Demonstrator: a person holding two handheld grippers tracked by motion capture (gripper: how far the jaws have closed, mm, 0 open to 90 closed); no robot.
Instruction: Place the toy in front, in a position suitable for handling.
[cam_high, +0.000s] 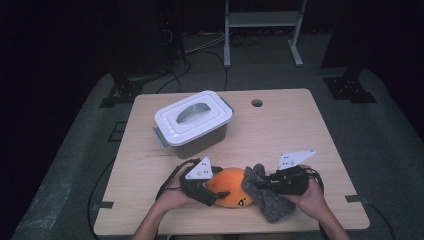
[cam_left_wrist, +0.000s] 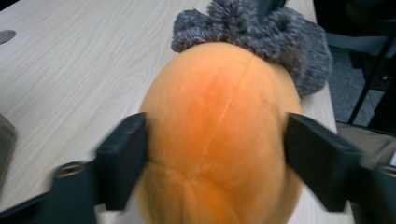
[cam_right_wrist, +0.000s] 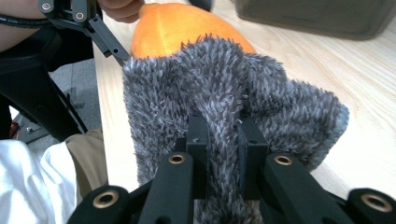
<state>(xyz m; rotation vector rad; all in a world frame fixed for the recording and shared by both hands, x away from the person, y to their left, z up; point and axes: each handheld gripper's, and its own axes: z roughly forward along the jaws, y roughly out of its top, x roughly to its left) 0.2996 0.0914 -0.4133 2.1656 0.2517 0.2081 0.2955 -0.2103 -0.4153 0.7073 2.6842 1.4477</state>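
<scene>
Pinching a fold of the grey sock (cam_right_wrist: 224, 116), the right gripper (cam_right_wrist: 223, 154) has its jaws pressed together on the fuzzy fabric; the fold rises between the two black pads in the right gripper view. In the high view the right gripper (cam_high: 280, 182) sits at the near right of the table (cam_high: 300, 130), held in the right hand (cam_high: 312, 195), and the sock (cam_high: 267, 197) bunches up against the right end of the orange plush (cam_high: 232, 186).

The left gripper (cam_left_wrist: 215, 158) straddles the plush (cam_left_wrist: 219, 135): one jaw on each flank, spread wide. The left jaw looks to be just touching the orange surface, the right jaw sits at or just beside the other flank; whether either pad presses in cannot be told, since the left jaw is blurred. No dent shows in the plush.

The plush lies on the table near the front edge, between the two grippers, left gripper (cam_high: 207, 189) at its left end. A small dark face mark shows on its near side in the high view. In the left gripper view the sock (cam_left_wrist: 261, 42) sits at the far end of the plush, touching it.

A box (cam_high: 192, 125) with a white lid stands further back on the table, left of centre, apart from the plush. Lid is on, handle flat.
</scene>
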